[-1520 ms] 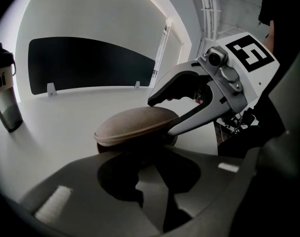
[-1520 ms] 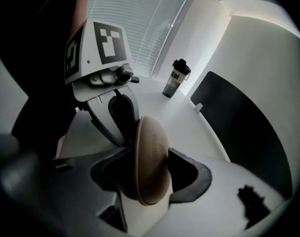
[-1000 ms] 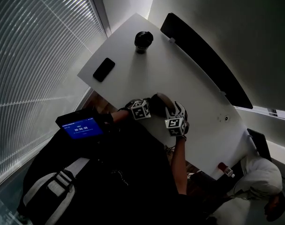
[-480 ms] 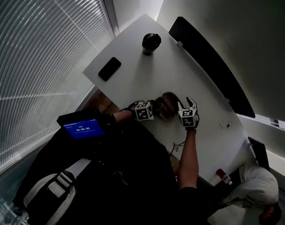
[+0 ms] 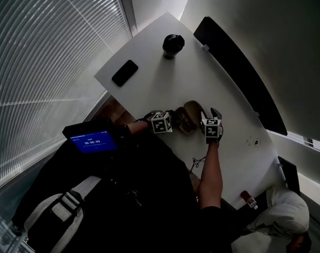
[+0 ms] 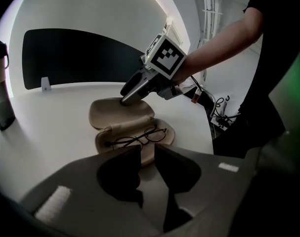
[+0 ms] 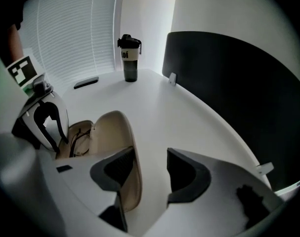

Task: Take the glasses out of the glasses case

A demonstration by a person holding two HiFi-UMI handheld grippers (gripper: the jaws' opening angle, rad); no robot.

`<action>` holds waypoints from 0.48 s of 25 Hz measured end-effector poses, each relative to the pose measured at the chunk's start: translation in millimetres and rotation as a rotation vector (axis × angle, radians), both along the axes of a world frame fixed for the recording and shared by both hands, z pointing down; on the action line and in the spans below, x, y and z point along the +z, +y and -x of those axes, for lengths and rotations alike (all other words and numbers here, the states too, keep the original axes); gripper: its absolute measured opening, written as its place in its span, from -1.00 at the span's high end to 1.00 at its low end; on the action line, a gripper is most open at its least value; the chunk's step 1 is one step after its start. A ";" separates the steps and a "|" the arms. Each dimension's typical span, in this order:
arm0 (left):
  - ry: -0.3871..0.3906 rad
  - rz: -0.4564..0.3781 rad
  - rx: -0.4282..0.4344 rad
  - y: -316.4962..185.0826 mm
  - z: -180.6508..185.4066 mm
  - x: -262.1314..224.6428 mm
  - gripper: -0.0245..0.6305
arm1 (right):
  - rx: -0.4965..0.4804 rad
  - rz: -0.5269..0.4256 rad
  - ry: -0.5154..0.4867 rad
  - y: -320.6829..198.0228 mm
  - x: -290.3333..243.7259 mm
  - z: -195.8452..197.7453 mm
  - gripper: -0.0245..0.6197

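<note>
A beige glasses case (image 5: 188, 115) lies open on the white table (image 5: 165, 83), its lid (image 6: 121, 113) folded back flat. Thin dark-framed glasses (image 6: 138, 138) rest in the lower half, and they also show in the right gripper view as glasses (image 7: 79, 141). My left gripper (image 6: 147, 154) is shut on the near rim of the case's lower half. My right gripper (image 7: 150, 164) is open at the lid (image 7: 117, 132), one finger over the lid's inside and the other outside its rim. From the left gripper view, the right gripper (image 6: 126, 101) touches the lid's far edge.
A dark bottle (image 5: 173, 45) and a black phone (image 5: 125, 73) lie at the table's far end. A black divider panel (image 5: 239, 73) runs along the right edge. Window blinds (image 5: 38, 51) fill the left. A blue screen (image 5: 88, 140) sits near my body. A person (image 5: 286, 215) sits at lower right.
The case's lid has swung from partly raised to fully open. My right gripper moved right with the lid. The left gripper stayed on the lower half.
</note>
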State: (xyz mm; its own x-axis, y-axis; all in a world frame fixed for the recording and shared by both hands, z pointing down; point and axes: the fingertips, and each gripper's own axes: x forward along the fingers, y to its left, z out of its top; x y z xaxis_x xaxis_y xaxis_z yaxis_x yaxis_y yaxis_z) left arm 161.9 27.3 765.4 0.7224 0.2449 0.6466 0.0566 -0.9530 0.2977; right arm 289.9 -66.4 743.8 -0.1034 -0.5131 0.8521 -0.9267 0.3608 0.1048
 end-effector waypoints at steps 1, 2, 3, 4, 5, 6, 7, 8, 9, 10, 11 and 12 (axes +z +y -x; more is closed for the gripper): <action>-0.001 0.001 -0.003 -0.2 0.6 0.4 0.63 | 0.009 0.001 0.002 -0.2 1.5 -0.9 0.25; -0.003 0.001 -0.007 -0.7 1.0 0.7 0.63 | 0.015 0.001 0.010 -0.5 2.9 -1.9 0.24; -0.004 0.002 -0.010 -1.2 1.0 0.8 0.63 | 0.020 0.000 0.022 -0.5 4.2 -3.0 0.22; -0.005 0.001 -0.012 -1.7 0.7 0.7 0.63 | 0.025 0.000 0.036 -0.4 4.9 -4.1 0.22; -0.004 0.000 -0.012 -1.9 0.2 0.5 0.63 | 0.033 0.001 0.045 -0.1 4.9 -4.8 0.22; -0.004 0.000 -0.013 -2.1 0.0 0.8 0.63 | 0.045 0.001 0.046 0.3 4.6 -5.0 0.22; -0.004 0.001 -0.015 -2.4 0.4 1.2 0.63 | 0.060 -0.002 0.041 0.5 4.2 -4.7 0.22; -0.005 0.000 -0.019 -3.1 1.2 1.5 0.63 | 0.075 -0.009 0.032 0.6 3.5 -3.7 0.22; -0.006 -0.004 -0.023 -4.0 1.8 1.1 0.63 | 0.083 -0.022 0.023 0.8 2.0 -2.1 0.22; -0.005 -0.009 -0.025 -4.9 1.6 -0.4 0.63 | 0.082 -0.040 0.018 1.7 -0.5 0.0 0.22; -0.003 -0.017 -0.024 -5.7 0.6 -2.5 0.64 | 0.069 -0.060 0.019 3.4 -3.7 2.5 0.22; 0.001 -0.025 -0.021 -6.4 -1.2 -4.6 0.64 | 0.042 -0.080 0.029 6.1 -7.1 5.1 0.22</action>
